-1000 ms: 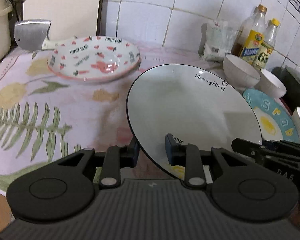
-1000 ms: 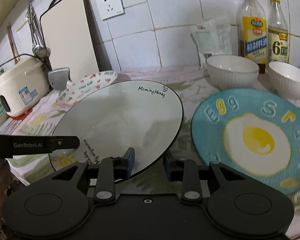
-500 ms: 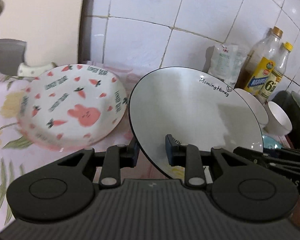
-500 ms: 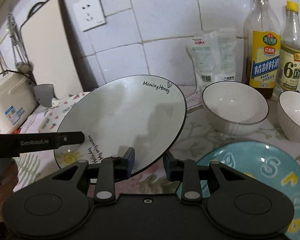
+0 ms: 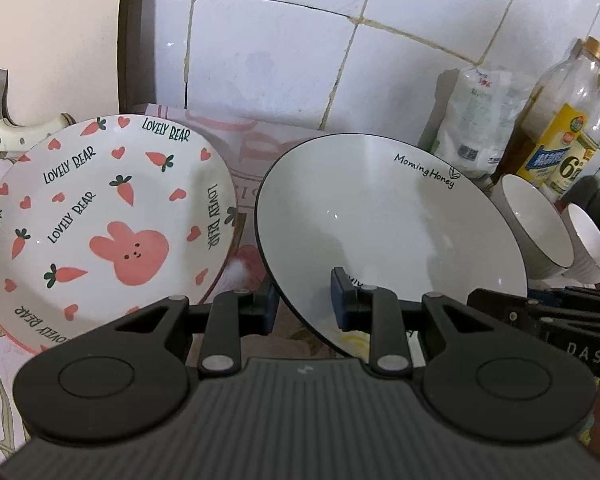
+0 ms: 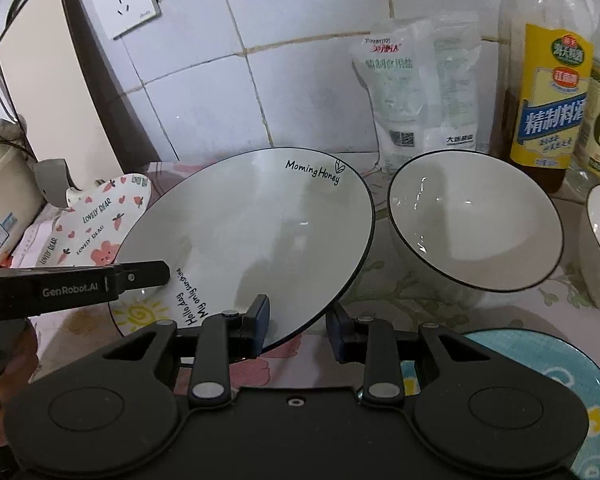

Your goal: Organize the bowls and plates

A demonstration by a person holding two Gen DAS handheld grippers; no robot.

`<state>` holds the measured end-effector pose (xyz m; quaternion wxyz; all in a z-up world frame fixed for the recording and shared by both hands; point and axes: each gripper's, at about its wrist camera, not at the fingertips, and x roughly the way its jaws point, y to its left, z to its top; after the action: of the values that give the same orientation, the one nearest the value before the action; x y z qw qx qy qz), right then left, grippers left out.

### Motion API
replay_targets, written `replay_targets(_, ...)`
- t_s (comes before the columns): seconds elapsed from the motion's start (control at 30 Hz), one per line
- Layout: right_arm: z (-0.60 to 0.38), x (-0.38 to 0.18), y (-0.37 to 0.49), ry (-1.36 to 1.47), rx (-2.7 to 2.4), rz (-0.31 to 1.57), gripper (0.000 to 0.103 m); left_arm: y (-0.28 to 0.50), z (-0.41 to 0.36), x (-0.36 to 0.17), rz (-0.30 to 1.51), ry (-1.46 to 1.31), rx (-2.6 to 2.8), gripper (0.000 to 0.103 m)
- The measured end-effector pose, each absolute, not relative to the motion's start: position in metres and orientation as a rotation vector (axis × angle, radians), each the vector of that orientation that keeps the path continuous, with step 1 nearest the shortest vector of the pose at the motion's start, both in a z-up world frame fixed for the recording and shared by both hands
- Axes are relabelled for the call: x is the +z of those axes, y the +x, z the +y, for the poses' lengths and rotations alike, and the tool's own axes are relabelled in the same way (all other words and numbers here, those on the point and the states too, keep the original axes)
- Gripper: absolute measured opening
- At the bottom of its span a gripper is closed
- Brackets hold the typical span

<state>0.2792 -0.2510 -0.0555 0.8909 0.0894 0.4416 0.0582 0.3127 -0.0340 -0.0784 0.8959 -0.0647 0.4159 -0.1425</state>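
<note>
Plates are what I'm sorting, and the white plate (image 5: 388,224) with the black rim is held off the desk (image 5: 256,184) between both my tools. My left tool (image 5: 304,306) is clamped on the plate's near-left edge, one pad above and one below the rim; my right tool (image 6: 298,326) is clamped the same way on its near-right edge. The plate tilts, its far rim with the "Morning Honey" lettering raised toward the tiled wall.

What the coming move turns on, I judge, is the bunny plate (image 5: 100,216): it rests on the desk to the left of the held plate, rims close but apart. From my left tool it lies just ahead and left, so that hand is the nearer one (the right reaches it only across the plate). The white bowl (image 6: 474,220) lies on the opposite side, close by the plate's right rim.
</note>
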Motion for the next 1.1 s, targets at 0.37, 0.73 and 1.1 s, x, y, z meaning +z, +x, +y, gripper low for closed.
replay_targets(0.37, -0.247, -0.064, 0.293, 0.107, 0.08, 0.936, 0.036, 0.32, -0.043, -0.084, 0.889, -0.095, -0.28, 0.026)
replay_targets(0.73, -0.238, -0.036, 0.245, 0.042, 0.111, 0.836, 0.048, 0.271, -0.041, -0.044, 0.825, 0.026, -0.275, 0.054)
replay_targets(1.1, -0.251, 0.028, 0.172, 0.092, 0.186, 0.689, 0.065, 0.208, -0.034, 0.013, 0.779, 0.094, -0.337, 0.068)
